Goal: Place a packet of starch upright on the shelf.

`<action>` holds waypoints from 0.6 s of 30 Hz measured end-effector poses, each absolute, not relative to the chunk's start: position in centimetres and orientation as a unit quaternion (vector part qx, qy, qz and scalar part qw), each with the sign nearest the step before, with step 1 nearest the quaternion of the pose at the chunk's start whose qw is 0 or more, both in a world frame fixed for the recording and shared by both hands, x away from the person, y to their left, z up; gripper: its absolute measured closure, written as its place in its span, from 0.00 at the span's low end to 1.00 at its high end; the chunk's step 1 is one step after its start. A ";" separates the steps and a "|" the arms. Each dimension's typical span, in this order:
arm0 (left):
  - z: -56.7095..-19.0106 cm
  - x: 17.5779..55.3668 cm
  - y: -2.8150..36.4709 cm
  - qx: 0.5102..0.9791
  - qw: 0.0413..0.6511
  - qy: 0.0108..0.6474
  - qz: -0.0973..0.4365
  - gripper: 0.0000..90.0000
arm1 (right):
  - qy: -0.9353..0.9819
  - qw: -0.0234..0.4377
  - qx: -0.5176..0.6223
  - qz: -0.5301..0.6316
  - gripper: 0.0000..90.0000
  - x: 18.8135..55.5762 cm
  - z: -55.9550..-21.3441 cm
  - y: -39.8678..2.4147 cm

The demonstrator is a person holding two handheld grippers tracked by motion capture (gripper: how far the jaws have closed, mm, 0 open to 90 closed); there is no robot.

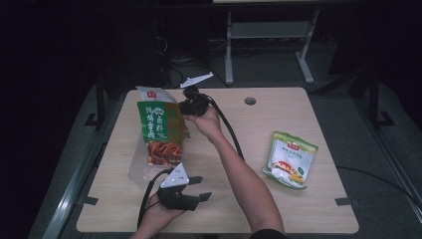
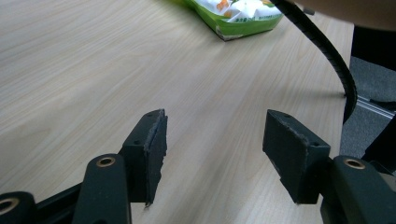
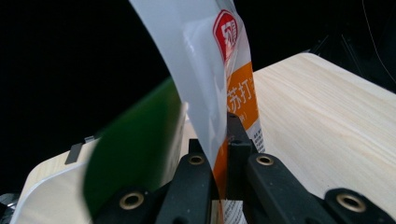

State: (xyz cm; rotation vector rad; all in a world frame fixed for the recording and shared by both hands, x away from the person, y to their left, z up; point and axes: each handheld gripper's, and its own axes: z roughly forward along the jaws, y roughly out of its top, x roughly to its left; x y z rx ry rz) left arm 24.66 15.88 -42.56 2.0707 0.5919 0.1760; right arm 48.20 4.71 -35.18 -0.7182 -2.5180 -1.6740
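Right gripper (image 3: 223, 154) clamps the tall green snack bag (image 1: 160, 130)

Bag edge pinched between its closed jaws, standing over the table's (image 1: 278, 209) far left part; left gripper (image 2: 212, 149) near front edge, jaws apart, nothing between; small green packet (image 1: 290, 158) well right.

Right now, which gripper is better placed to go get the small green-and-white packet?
Left, probably. The left gripper is open and holds nothing, near the table's front edge, with bare tabletop between it and the small packet. The right gripper is shut on the big green bag, so it's busy.
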 end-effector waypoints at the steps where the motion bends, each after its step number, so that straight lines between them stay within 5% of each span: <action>1: -42.5 24.7 15.9 0.845 0.471 0.241 0.072 0.44 | -0.810 0.018 -0.231 -0.538 1.00 48.3 -35.4 4.9; 18: -42.3 24.7 16.2 0.845 0.473 0.239 0.078 0.44 | -0.815 0.040 -0.219 -0.535 1.00 48.7 -38.5 7.3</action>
